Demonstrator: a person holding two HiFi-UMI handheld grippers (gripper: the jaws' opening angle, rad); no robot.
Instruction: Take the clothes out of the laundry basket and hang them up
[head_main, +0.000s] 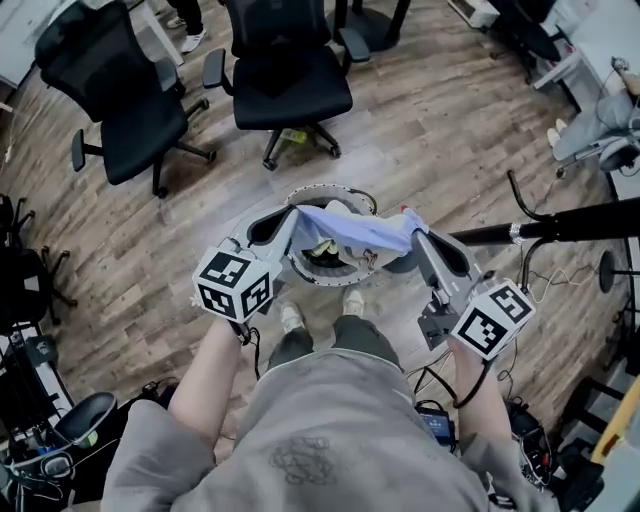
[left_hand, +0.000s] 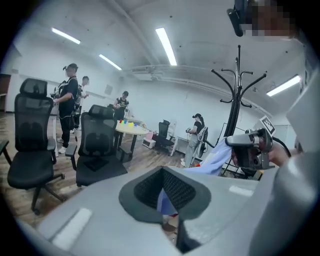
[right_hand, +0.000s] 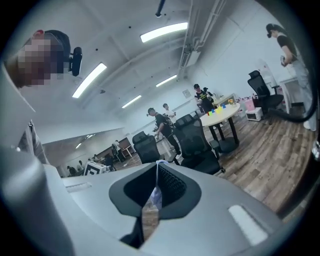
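Note:
In the head view a light blue garment (head_main: 355, 228) is stretched between my two grippers, above a round laundry basket (head_main: 345, 188) on the wood floor. Clothes lie inside the basket. My left gripper (head_main: 292, 215) is shut on the garment's left end, and blue cloth (left_hand: 165, 202) shows pinched between its pads in the left gripper view. My right gripper (head_main: 417, 237) is shut on the right end, with a strip of cloth (right_hand: 154, 197) caught between its pads. The left gripper view also shows the right gripper (left_hand: 250, 147) with the garment (left_hand: 215, 157) hanging from it.
A black coat rack (left_hand: 239, 90) stands to the right, its pole (head_main: 560, 225) crossing the head view. Two black office chairs (head_main: 120, 90) (head_main: 285, 70) stand beyond the basket. Several people stand by a round table (right_hand: 222, 112). Cables and gear lie at both floor edges.

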